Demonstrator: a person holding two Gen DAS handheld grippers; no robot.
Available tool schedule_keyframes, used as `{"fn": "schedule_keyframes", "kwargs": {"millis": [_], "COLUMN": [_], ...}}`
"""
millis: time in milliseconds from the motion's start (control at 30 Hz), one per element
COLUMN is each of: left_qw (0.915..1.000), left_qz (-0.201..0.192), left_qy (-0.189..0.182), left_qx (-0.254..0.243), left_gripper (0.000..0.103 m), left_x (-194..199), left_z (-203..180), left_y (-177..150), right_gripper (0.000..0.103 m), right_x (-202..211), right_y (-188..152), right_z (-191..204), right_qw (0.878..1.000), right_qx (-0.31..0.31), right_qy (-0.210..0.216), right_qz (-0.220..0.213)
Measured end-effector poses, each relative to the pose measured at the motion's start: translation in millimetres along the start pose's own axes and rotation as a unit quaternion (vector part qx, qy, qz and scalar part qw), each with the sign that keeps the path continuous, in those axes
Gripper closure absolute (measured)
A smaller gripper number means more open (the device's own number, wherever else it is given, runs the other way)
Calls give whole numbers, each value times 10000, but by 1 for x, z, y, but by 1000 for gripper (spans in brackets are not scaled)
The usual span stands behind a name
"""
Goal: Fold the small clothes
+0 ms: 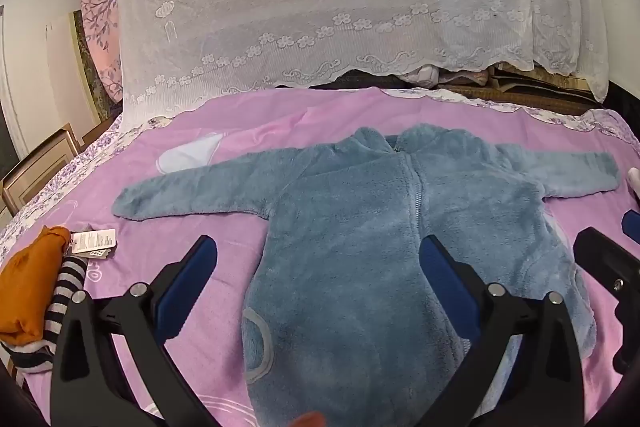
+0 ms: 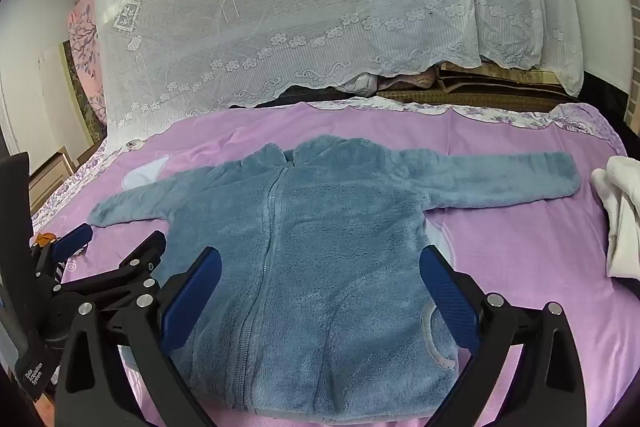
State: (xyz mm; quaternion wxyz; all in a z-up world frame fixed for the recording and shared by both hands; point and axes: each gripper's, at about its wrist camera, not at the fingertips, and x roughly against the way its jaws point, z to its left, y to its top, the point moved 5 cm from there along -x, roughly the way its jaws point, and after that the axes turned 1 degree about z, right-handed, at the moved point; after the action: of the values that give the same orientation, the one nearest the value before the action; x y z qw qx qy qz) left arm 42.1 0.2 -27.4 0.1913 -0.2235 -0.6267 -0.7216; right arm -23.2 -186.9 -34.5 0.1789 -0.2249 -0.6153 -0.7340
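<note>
One blue fleece jacket lies flat on the pink bed, zip up, both sleeves spread wide: nothing folded yet, I judge. My left gripper and right gripper hover over its hem, fingers wide apart, empty. Next, each should pinch a sleeve and fold inward.

I found little to read. On the strap of my left gripper, white lettering seemed to say "Data Acquisition System", though it was small. The paper tags beside the orange garment carried fine print too tiny to make out.
</note>
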Motion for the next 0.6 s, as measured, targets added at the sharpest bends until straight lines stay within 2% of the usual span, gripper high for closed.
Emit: {"fn": "schedule_keyframes", "kwargs": {"millis": [600], "left_qw": [10000], "left_qz": [3], "left_qy": [-12], "left_qx": [-4], "left_gripper": [4], "left_x": [-2], "left_z": [5], "left_y": [-3], "right_gripper": [3], "right_x": [-4], "right_y": [-3], "right_z": [1], "right_qw": [10000], "right_qx": [26], "right_qy": [7], "right_qz": [8]}}
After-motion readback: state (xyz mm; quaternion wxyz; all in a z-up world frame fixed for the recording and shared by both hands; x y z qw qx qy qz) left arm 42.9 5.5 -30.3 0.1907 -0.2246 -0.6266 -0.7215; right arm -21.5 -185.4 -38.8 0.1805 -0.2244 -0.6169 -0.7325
